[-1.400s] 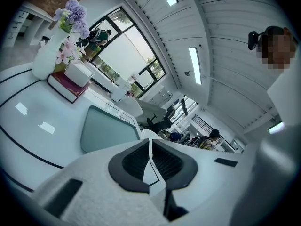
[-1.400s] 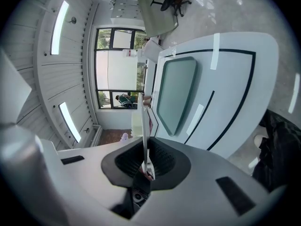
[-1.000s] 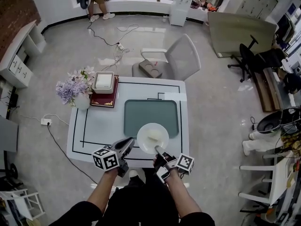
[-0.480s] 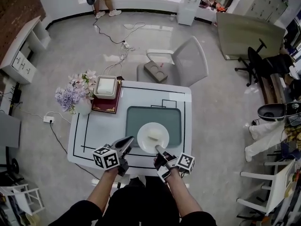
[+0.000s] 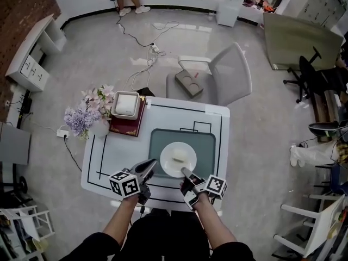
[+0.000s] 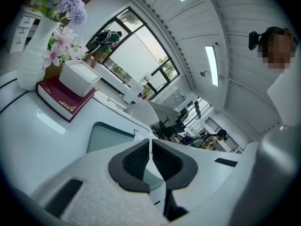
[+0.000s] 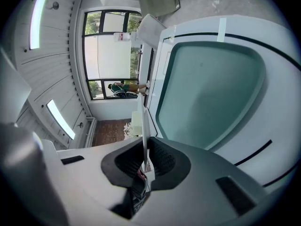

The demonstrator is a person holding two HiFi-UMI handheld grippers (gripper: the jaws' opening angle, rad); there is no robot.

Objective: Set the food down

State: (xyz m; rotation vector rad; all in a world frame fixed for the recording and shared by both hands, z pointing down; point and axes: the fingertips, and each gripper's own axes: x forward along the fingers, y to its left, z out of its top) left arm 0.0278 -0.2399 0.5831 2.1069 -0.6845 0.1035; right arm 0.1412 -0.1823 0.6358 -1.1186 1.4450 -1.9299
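Floor of pale grey takes up most of the head view, and on it stands a white table marked with black lines, with a grey chair pushed up to its far side. A teal mat lies on the right half of the tabletop. At the far left corner a dark red book carries a white box, and purple and pink flowers in a white vase stand just beside them at the table's edge. A round white plate sits over the near part of the mat, its near edge reaching past the mat's border; whether it rests on the mat or hangs just above it cannot be told. The left gripper has its jaws pressed together on the plate's near-left rim, which shows as a thin white edge between the dark pads in the left gripper view. The right gripper is likewise clamped on the near-right rim, seen edge-on between its pads. The food, a small pale lump, lies near the plate's middle.
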